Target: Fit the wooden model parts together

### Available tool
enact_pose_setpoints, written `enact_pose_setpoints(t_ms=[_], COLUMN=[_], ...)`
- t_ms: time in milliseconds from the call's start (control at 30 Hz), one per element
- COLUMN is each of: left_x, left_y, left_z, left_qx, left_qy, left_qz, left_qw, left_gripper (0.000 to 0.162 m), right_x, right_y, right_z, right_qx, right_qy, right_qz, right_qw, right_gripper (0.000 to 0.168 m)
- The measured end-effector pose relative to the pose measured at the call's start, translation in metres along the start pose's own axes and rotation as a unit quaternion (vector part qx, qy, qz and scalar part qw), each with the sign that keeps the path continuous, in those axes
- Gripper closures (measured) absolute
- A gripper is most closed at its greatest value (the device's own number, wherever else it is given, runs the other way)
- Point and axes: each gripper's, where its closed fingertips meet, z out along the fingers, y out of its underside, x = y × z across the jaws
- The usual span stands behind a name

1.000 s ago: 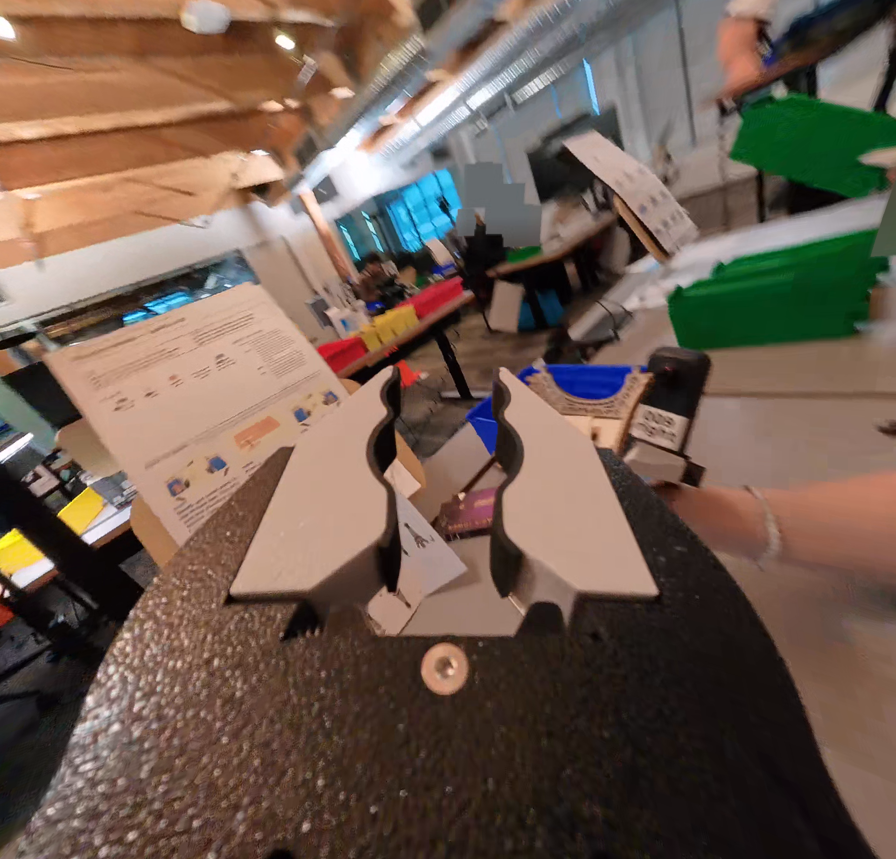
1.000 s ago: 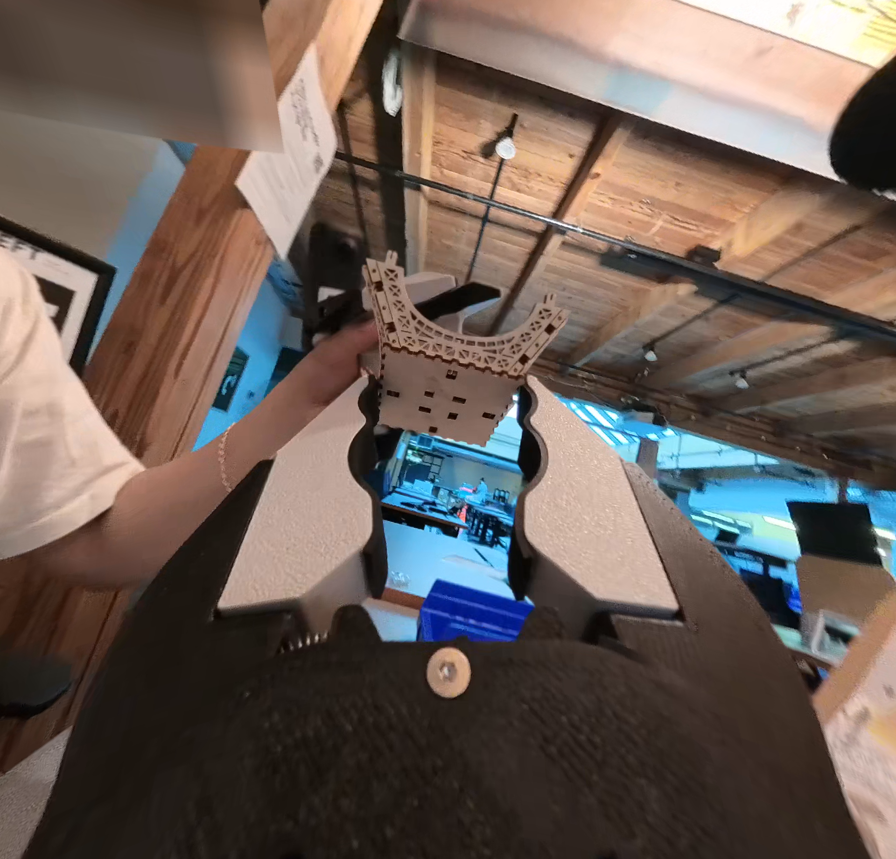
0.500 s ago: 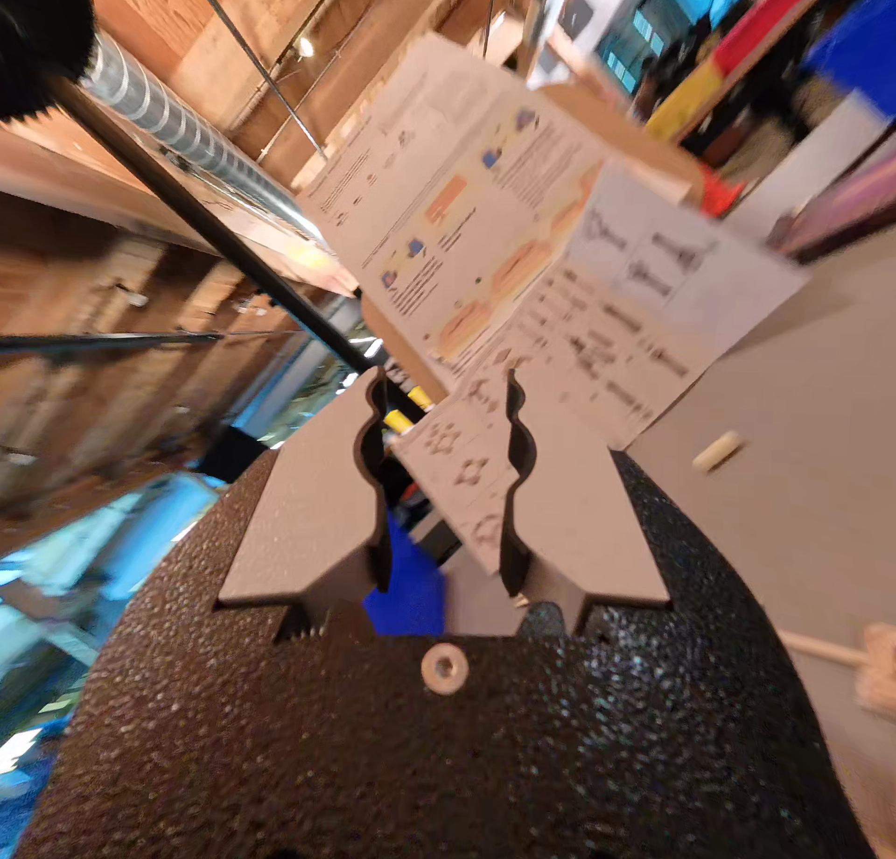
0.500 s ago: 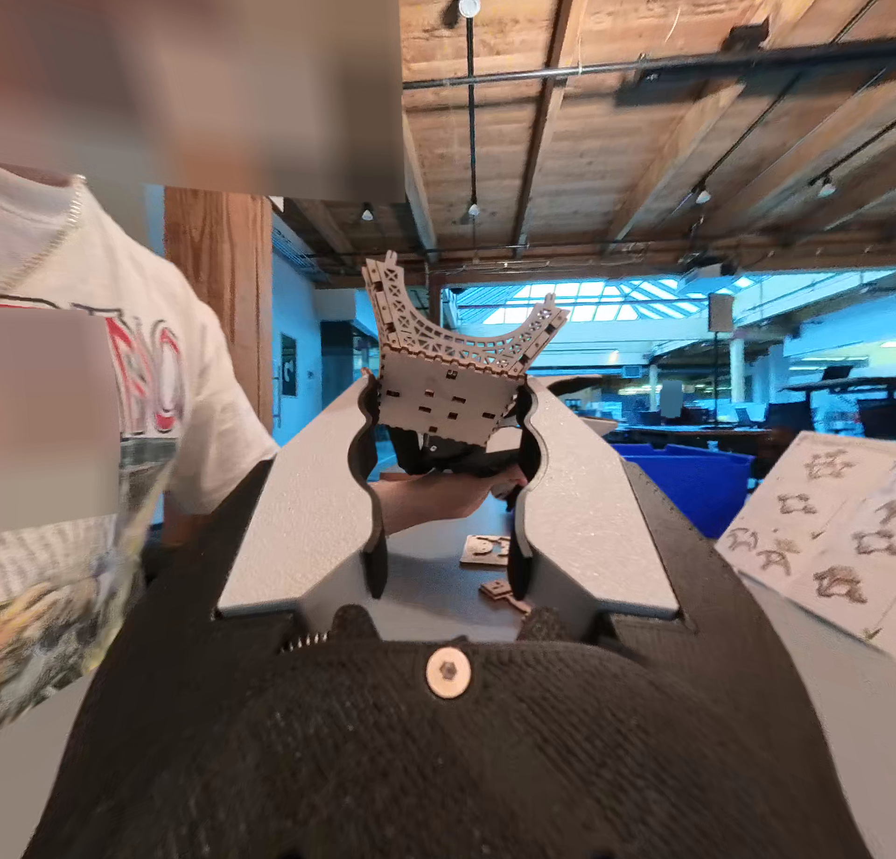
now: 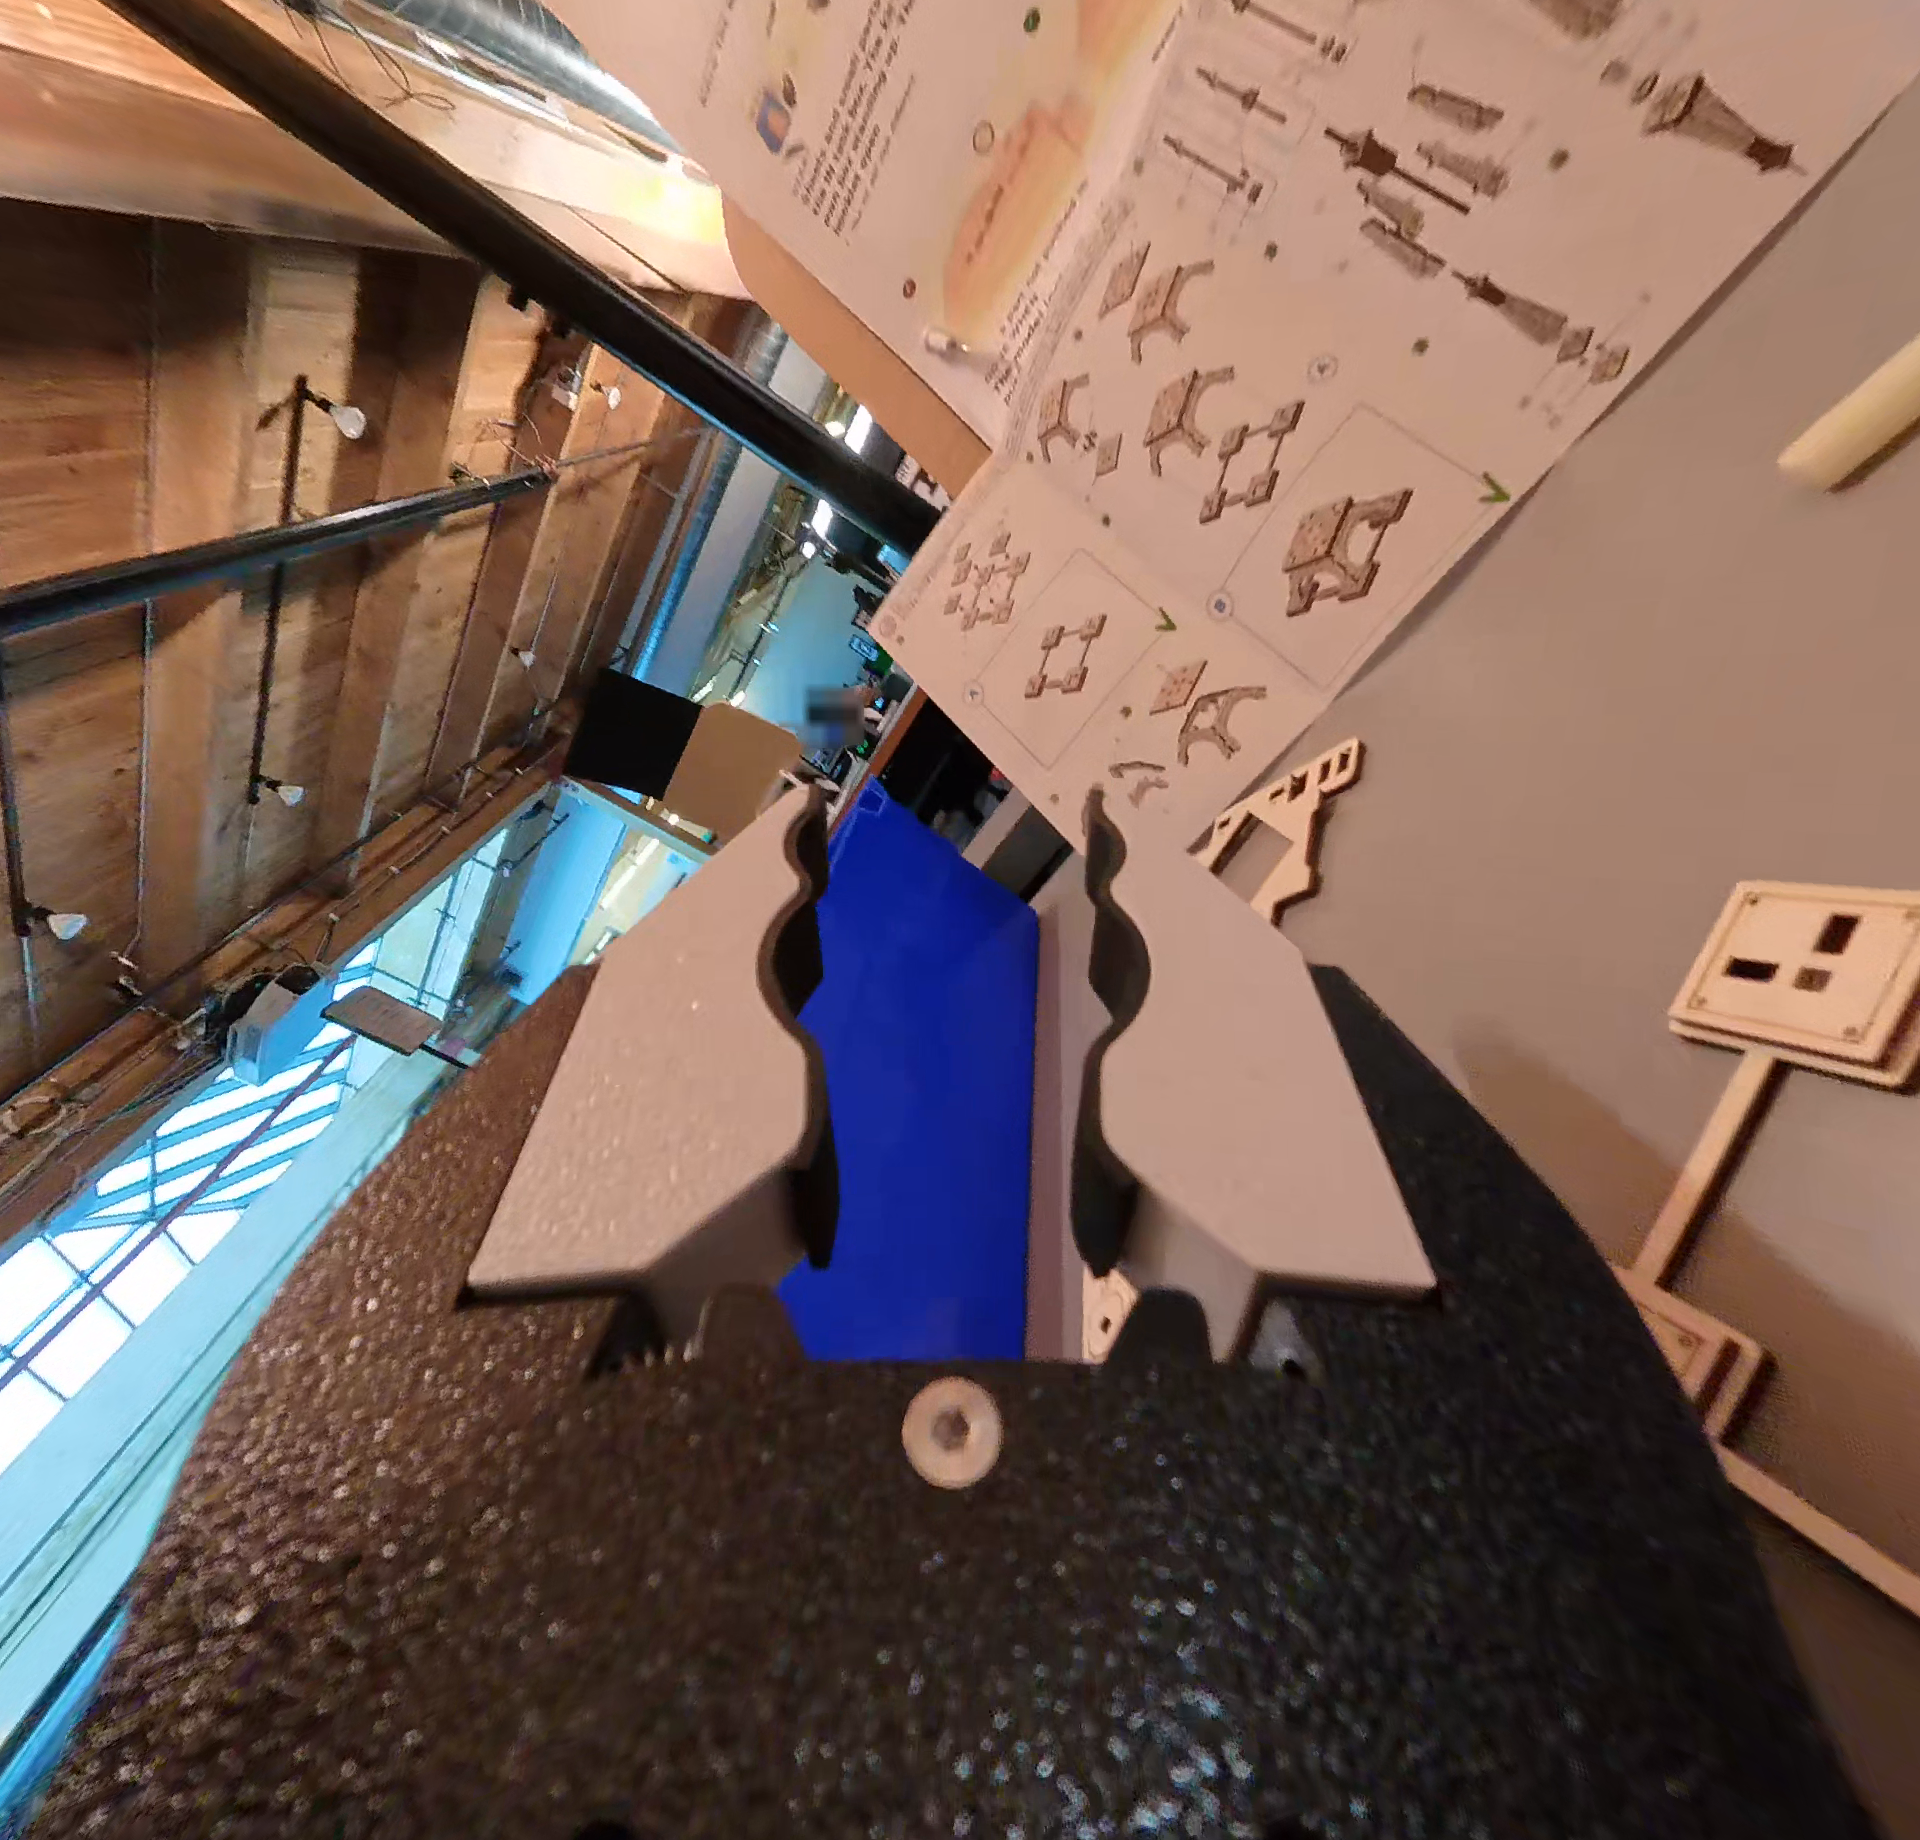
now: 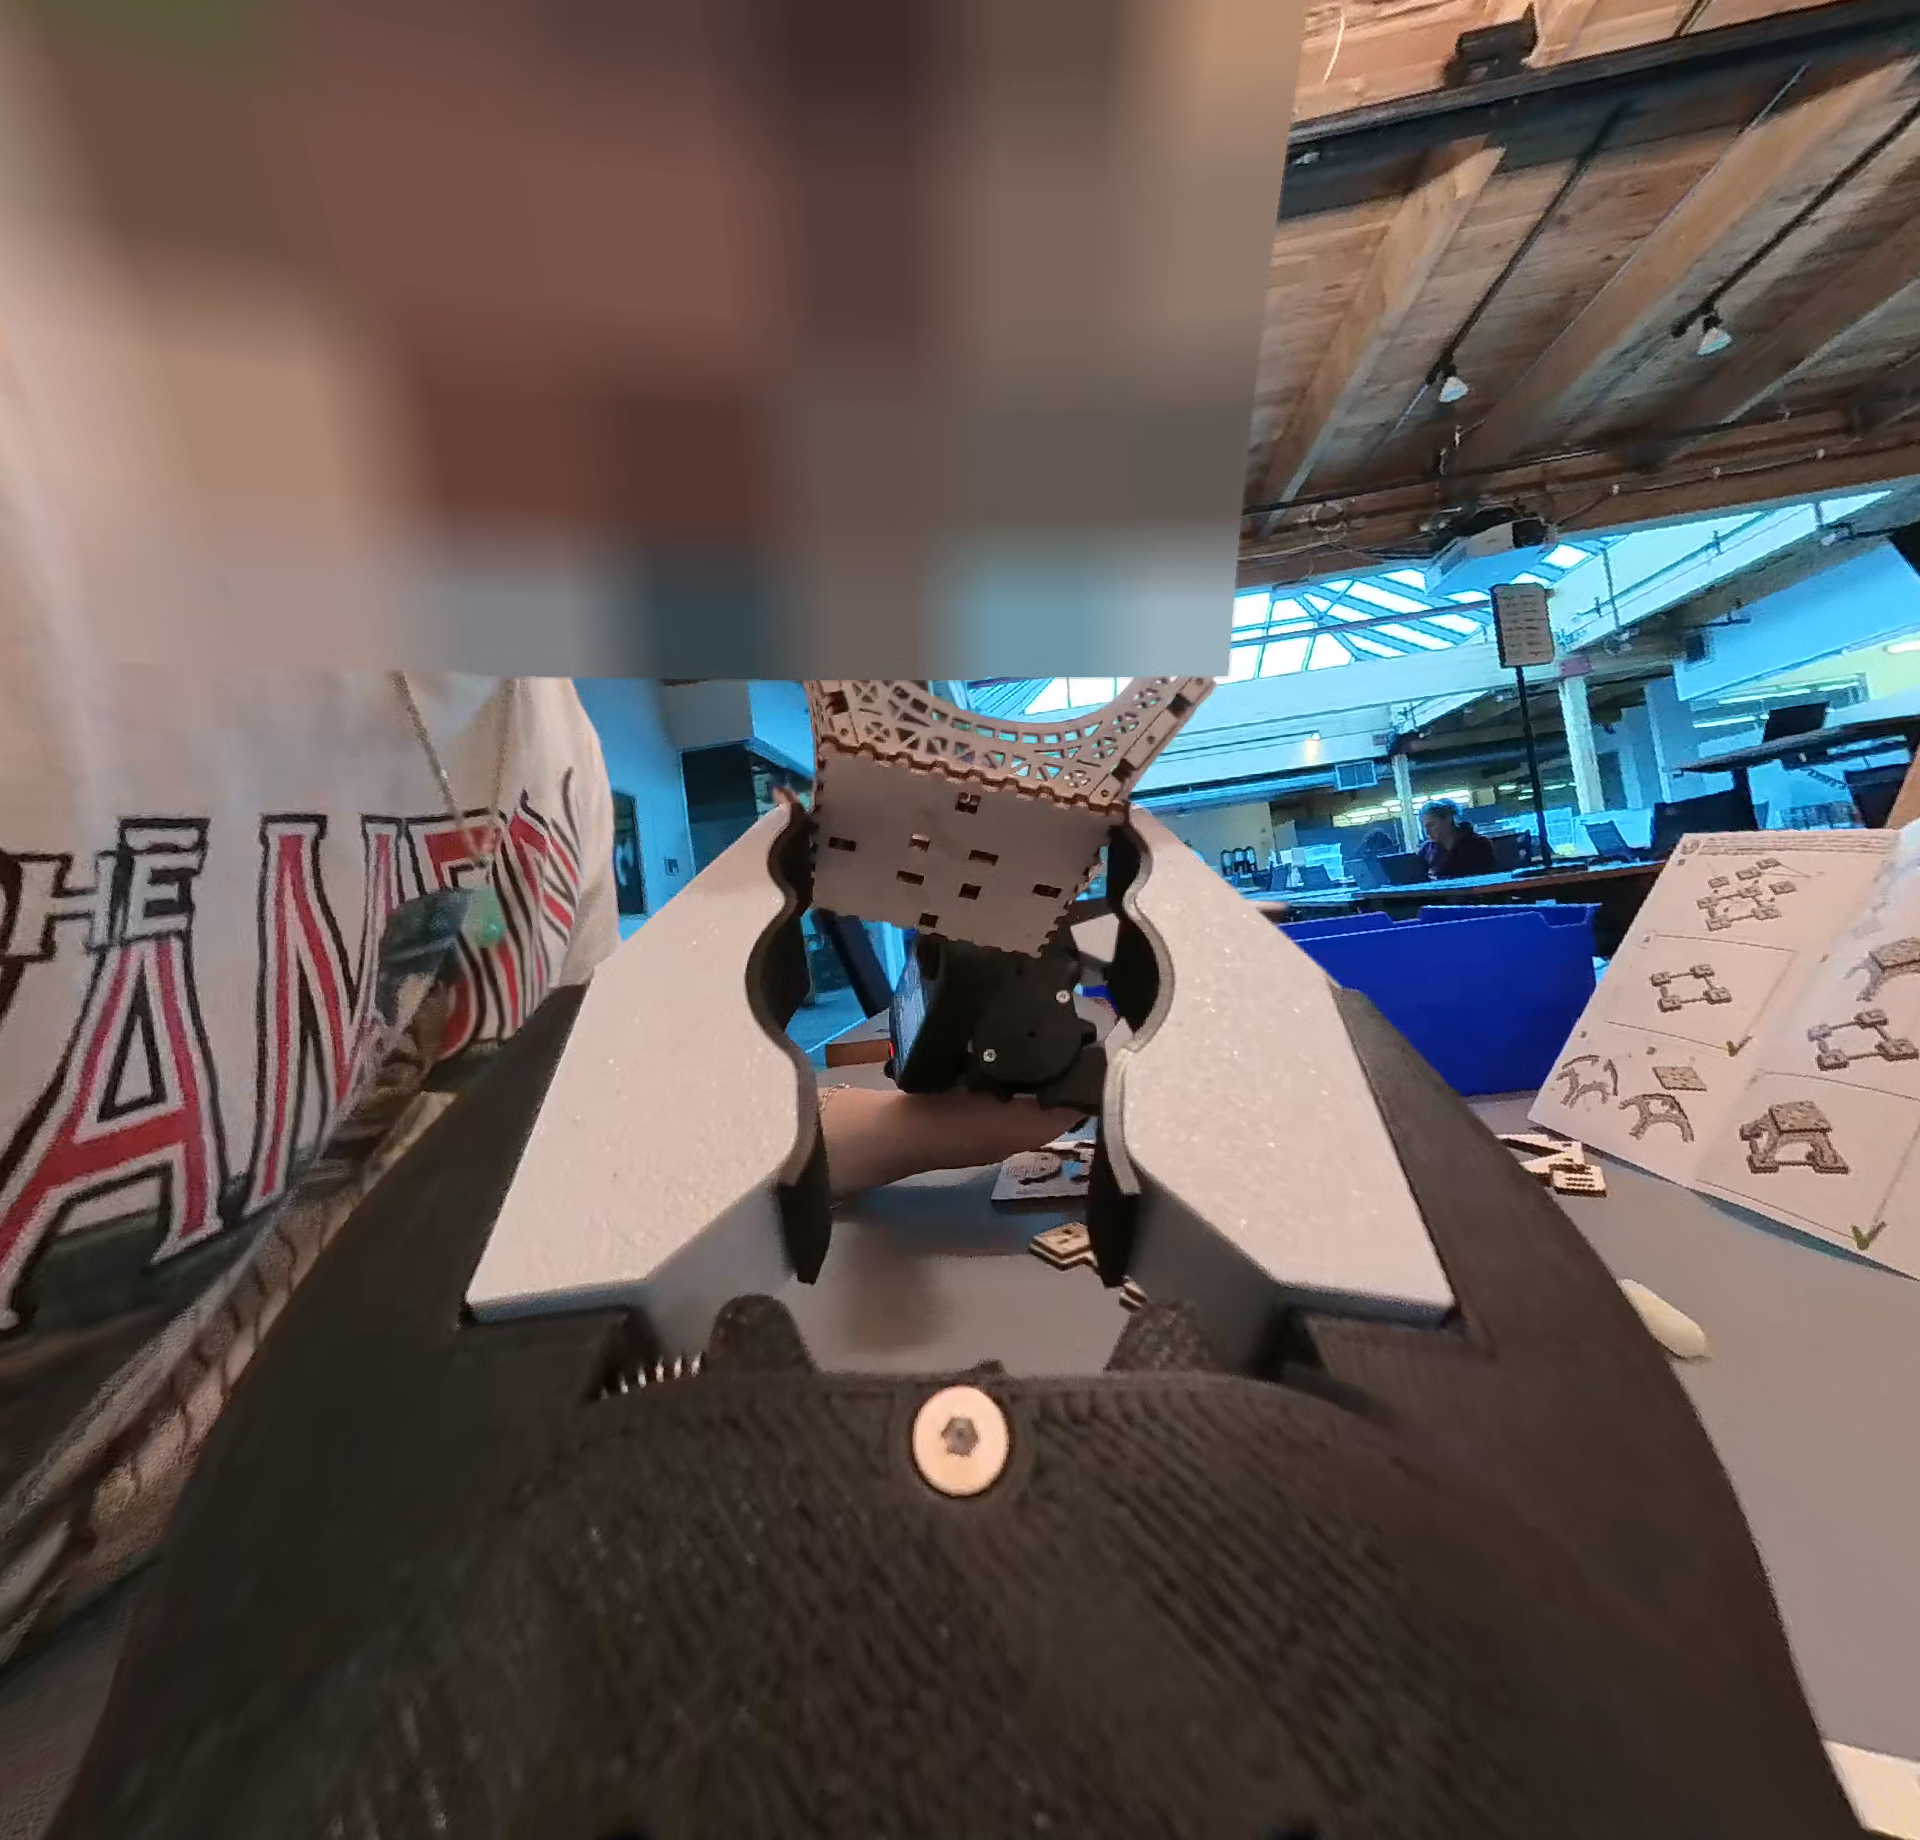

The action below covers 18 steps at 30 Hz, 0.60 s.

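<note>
The right claw clamps a pale laser-cut wooden tower base, a slotted square plate with latticed arching legs, by the plate's two edges between its grey fingers; it is raised above the grey desk. Beyond that base, lower down, the person's hand holds the other black tool body, which blocks part of the desk. Around the base's far side lie at least three small flat wooden pieces on the desk, and to its right stand one blue plastic bin, its contents hidden, and one folded white instruction sheet with drawings. A pale stick lies near the sheet. The left claw is rolled sideways, parted a moderate way with nothing between its fingers; through the gap the blue bin shows. Beside it on the desk lie one bracket-shaped wooden cutout and one stacked rectangular wooden frame on a thin strip.
</note>
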Motion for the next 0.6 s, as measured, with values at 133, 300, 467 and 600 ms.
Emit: enact_pose_setpoints(t_ms=[133,300,467,600], left_x=[0.014,0.018,0.019,0.02], left_y=[0.013,0.02,0.031,0.032], left_z=[0.004,0.005,0.007,0.008], left_qx=[-0.029,-0.042,-0.056,-0.055], left_qy=[0.03,0.038,0.041,0.041], left_qz=[-0.005,-0.01,-0.007,-0.004], left_qw=[0.999,0.998,0.998,0.998], left_gripper=[0.116,0.119,0.121,0.123], right_x=[0.011,0.019,0.025,0.025], right_y=[-0.003,-0.007,-0.007,-0.008], right_z=[-0.003,-0.007,-0.008,-0.008], right_qx=[0.013,0.028,0.032,0.034], right_qy=[0.021,0.042,0.053,0.057], right_qz=[0.023,0.033,0.046,0.046], right_qw=[0.999,0.998,0.997,0.997], right_gripper=[0.113,0.113,0.113,0.113])
